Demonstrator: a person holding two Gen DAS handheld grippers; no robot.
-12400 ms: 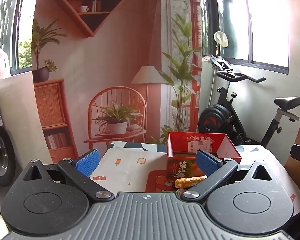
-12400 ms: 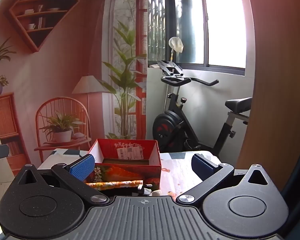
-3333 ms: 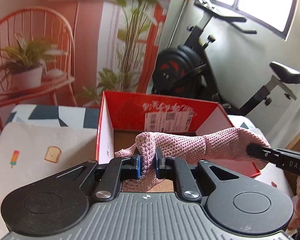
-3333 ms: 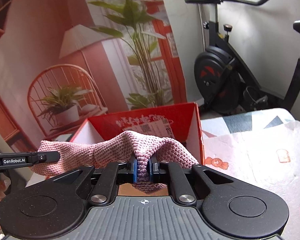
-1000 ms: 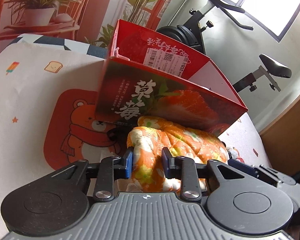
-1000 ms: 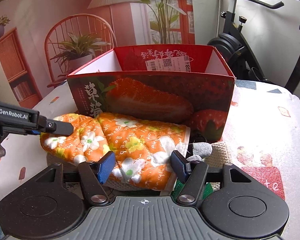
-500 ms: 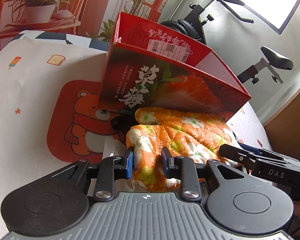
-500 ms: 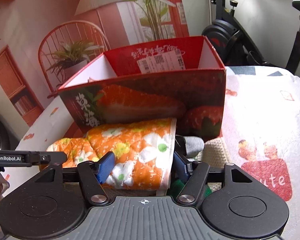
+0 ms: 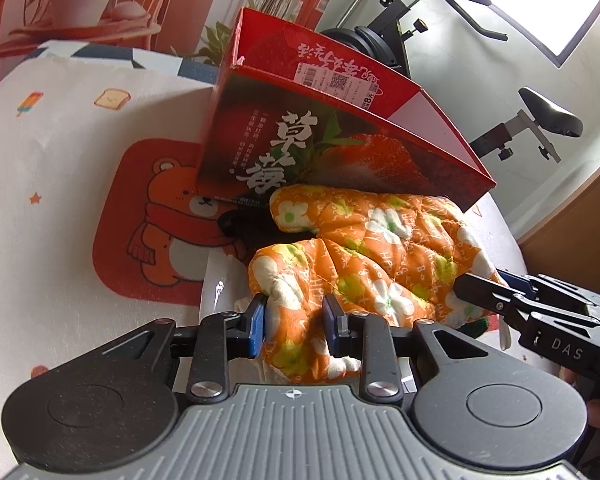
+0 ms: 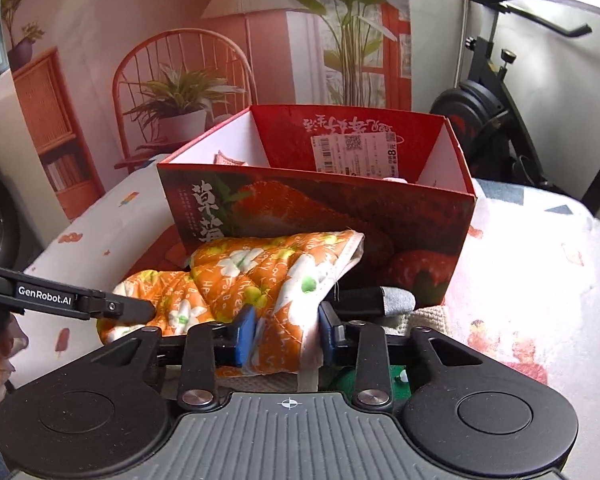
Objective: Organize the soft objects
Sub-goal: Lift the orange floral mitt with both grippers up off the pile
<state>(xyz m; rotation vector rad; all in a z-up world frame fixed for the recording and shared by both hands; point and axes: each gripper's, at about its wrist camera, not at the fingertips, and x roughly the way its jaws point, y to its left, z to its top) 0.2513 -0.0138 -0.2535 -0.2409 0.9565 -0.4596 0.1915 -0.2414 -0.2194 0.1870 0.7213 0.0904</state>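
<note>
Both-handed, left gripper (image 9: 294,326) clamping oven mitt (image 9: 372,256), right gripper (image 10: 286,334) closing on it

Big white "草莓" on front wall of red strawberry box (image 9: 340,152). White barcode/QR sticker (image 10: 356,152) on inner back wall, only "8" legible; upside-down white script beside it unreadable. "DAS" on right gripper (image 9: 496,292) seen from left view. "GenRobot.AI" on left gripper (image 10: 140,310) arm in right view. Orange floral mitt (image 9: 380,256) has tiny letters, unreadable.
</note>
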